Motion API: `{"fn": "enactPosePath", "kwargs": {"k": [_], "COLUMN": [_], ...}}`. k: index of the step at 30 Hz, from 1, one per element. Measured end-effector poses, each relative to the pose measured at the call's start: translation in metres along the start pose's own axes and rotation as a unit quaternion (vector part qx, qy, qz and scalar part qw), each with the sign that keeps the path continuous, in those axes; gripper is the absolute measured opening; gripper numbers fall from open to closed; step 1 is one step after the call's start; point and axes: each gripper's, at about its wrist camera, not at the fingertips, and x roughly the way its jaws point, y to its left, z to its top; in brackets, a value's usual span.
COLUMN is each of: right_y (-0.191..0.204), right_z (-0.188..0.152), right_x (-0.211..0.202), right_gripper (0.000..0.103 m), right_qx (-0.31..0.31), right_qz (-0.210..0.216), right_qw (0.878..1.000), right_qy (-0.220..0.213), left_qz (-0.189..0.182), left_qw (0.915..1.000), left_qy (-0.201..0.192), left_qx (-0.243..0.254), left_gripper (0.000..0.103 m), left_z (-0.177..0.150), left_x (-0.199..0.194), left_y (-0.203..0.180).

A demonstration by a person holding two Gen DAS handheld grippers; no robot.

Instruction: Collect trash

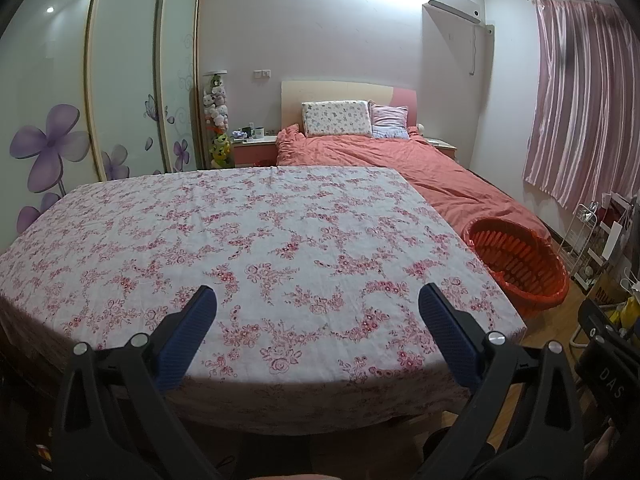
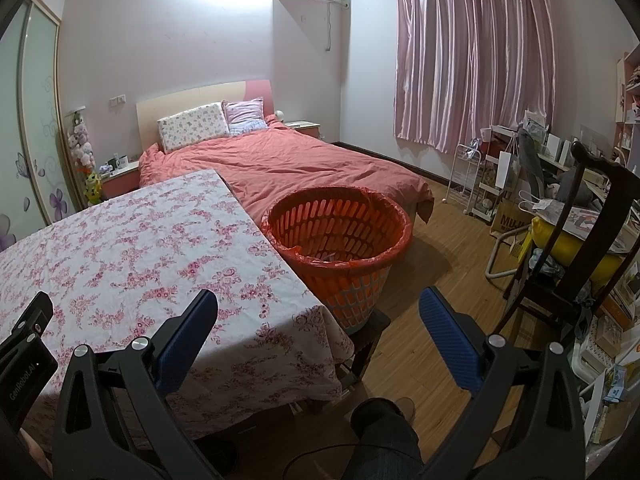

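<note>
Above the near edge of the table, the left gripper [image 1: 318,308] hangs with its blue pads spread wide and nothing between them; it touches nothing. Over the table's near right corner the right gripper [image 2: 318,312] is held the same way, spread and empty, half above the cloth and half above the wooden floor [image 2: 436,264].

Outward from both, the table [image 1: 256,224] under its floral cloth shows no trash at all: from near edge to far edge, and at every corner that can be seen, the cloth is bare. Just beyond the right edge stands the orange basket [image 2: 340,236], lined with an orange bag, close against the table and between it and the bed [image 2: 304,168]. Some pale scraps seem to lie at its bottom, though they are too small to name.

My judgement is that the collecting is done or nearly so: no piece is left within reach of either gripper, and what was gathered appears to be in the basket, ahead and slightly right of the right gripper.
</note>
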Motion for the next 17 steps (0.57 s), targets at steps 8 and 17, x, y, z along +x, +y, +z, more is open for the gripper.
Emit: {"fn": "enactPosePath", "kwargs": {"k": [8, 17], "right_y": [0.0001, 0.0005], "right_z": [-0.0002, -0.0001], "right_x": [-0.0002, -0.0003], "right_gripper": [0.100, 0.100], "right_qx": [0.000, 0.000], "right_qz": [0.000, 0.000], "right_qw": [1.000, 1.000], "right_qy": [0.000, 0.000], "left_qz": [0.002, 0.001], "left_qw": [1.0000, 1.0000], "left_qy": [-0.001, 0.000], "left_qx": [0.002, 0.002], "left_gripper": [0.099, 0.099], "left_z": [-0.0052, -0.0043], "left_x": [-0.0001, 0.0006], "left_y": [0.0006, 0.0014]}}
